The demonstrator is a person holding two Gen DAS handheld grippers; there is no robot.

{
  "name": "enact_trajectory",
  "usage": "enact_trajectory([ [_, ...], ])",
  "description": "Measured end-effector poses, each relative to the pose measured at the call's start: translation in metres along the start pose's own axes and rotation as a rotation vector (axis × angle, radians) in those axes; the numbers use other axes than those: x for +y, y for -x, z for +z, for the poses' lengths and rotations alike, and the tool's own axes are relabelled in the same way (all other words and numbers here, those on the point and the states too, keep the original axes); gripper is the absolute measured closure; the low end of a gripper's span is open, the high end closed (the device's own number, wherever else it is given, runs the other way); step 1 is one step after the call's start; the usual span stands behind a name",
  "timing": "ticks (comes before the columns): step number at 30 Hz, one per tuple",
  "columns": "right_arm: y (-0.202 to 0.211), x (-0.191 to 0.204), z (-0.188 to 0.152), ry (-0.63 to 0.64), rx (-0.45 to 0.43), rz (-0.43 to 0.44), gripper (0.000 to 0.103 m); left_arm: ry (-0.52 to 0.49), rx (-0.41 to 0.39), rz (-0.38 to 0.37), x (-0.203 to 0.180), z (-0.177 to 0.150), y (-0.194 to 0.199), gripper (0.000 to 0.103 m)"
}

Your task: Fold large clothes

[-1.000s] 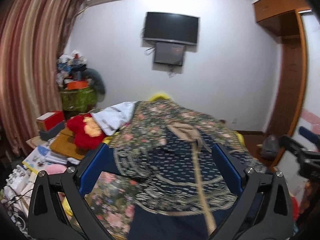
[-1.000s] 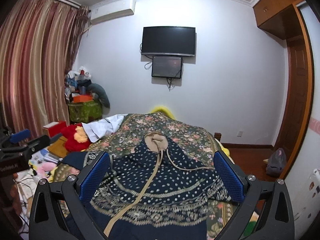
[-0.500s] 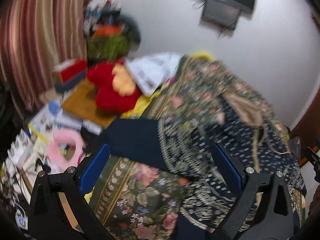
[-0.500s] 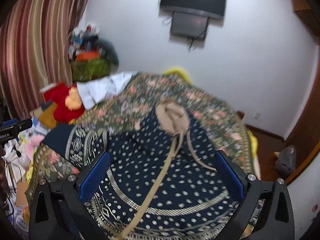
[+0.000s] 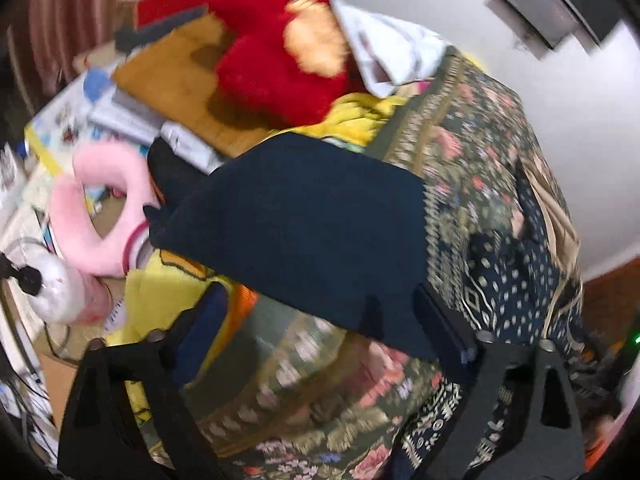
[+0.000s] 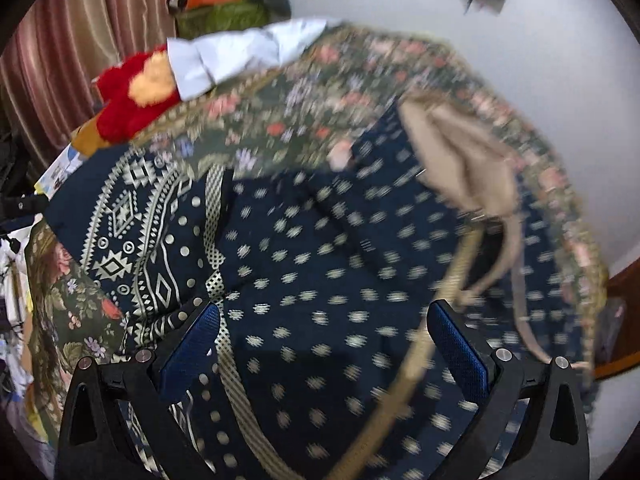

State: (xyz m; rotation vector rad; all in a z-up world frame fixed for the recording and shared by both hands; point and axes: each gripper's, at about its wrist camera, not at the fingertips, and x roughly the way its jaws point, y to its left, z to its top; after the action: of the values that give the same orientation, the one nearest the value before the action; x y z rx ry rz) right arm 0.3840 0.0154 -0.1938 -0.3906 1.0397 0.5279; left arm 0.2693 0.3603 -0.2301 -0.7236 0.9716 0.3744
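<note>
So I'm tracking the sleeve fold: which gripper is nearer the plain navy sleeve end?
Left. The left gripper sits right at the sleeve end; the right gripper is over the dotted body, the sleeve off to its left.

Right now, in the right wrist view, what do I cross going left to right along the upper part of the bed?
Red plush toy → white shirt → floral bedspread → tan hood.

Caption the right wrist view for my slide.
Open right gripper poised over navy patterned garment spread on floral bedspread.
</note>
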Motion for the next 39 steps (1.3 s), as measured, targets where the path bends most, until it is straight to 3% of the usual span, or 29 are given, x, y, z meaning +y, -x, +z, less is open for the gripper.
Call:
enact_trajectory([
  [5, -0.050, 0.000, 0.010, -0.066, 0.118, 0.088, 0.000, 0.123, 0.062, -0.043, 0.024, 0.015, -0.027, 0.031],
  [8, -0.070, -0.001, 0.010, -0.107, 0.166, 0.126, 0.000, 0.135, 0.042, -0.030, 0.027, 0.022, -0.032, 0.039],
  [10, -0.073, 0.001, 0.011, -0.092, 0.151, 0.113, 0.000, 0.112, 0.004, 0.013, 0.024, 0.028, -0.029, 0.052],
  [12, -0.073, 0.003, 0.011, -0.063, 0.150, 0.107, 0.000, 0.054, -0.046, 0.089, 0.017, 0.035, -0.023, 0.082],
  [15, -0.071, 0.006, 0.007, -0.028, 0.152, 0.096, 0.000, -0.059, -0.122, 0.179, -0.003, 0.042, -0.012, 0.095],
  [20, -0.054, 0.001, -0.004, -0.059, 0.151, 0.130, 0.000, -0.202, -0.249, 0.214, -0.043, 0.045, 0.025, 0.100],
  [24, -0.025, -0.016, -0.008, -0.111, 0.115, 0.147, 0.000, -0.326, -0.359, 0.175, -0.094, 0.036, 0.066, 0.100],
  [29, 0.029, -0.053, -0.010, -0.179, 0.033, 0.162, 0.000, -0.477, -0.438, 0.080, -0.169, 0.015, 0.105, 0.100],
  [34, 0.090, -0.095, -0.019, -0.213, -0.073, 0.146, 0.000, -0.604, -0.448, -0.035, -0.240, -0.020, 0.121, 0.100],
  [39, 0.133, -0.130, -0.035, -0.250, -0.139, 0.123, 0.000, -0.710, -0.361, -0.139, -0.306, -0.065, 0.100, 0.100],
])
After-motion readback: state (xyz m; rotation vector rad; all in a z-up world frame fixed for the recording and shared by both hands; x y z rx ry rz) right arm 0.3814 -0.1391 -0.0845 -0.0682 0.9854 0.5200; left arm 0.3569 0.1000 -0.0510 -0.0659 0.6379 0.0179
